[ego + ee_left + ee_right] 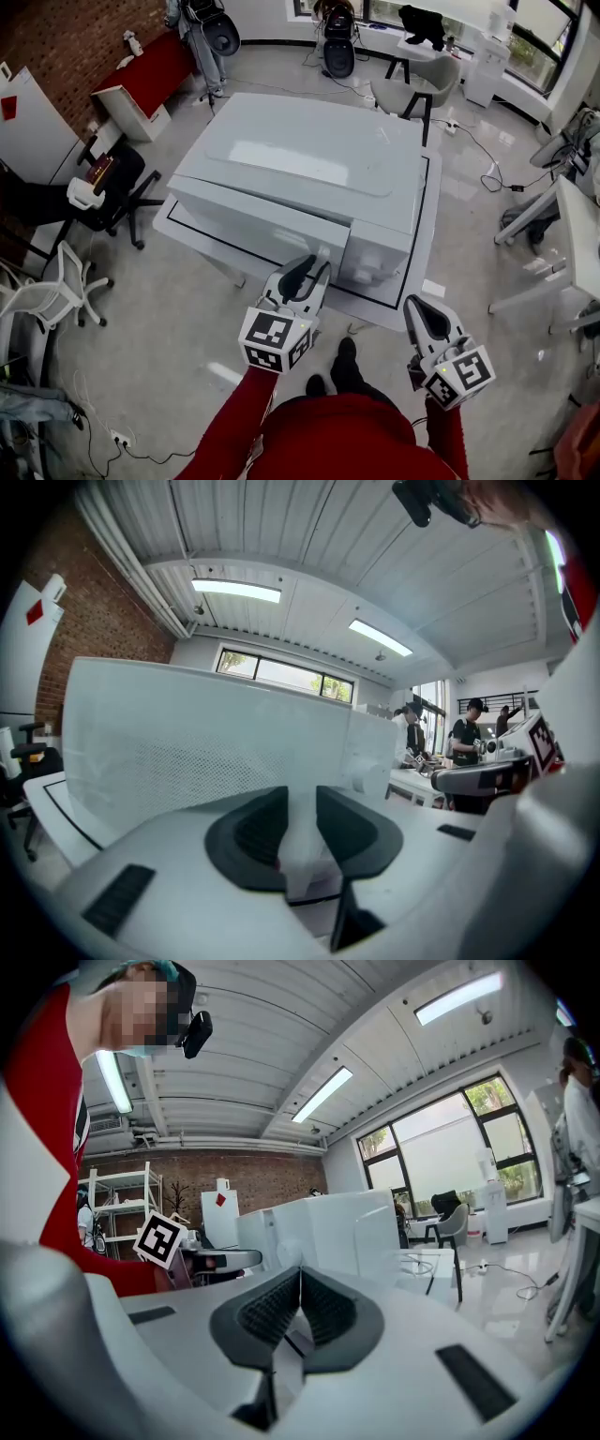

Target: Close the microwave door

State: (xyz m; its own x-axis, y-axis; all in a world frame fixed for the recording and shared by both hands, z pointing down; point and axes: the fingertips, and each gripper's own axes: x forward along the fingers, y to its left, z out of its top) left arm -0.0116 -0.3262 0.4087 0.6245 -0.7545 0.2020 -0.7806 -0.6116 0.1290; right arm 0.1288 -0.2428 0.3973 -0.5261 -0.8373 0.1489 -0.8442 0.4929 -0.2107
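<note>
Left gripper on microwave door edge; right gripper empty.
Head view: microwave (309, 155) sits on a white table (427, 220) at frame centre, its door (262, 220) slightly ajar with the free edge toward lower centre. The left gripper (314, 265) has its jaws narrowed onto that white edge, pads touching both sides. The right gripper (419, 309), at lower right, has its jaws together on nothing, clear of the microwave.

L grip (312, 269): jaws part-closed, prob. pinching | R grip (422, 314): jaws together
</note>
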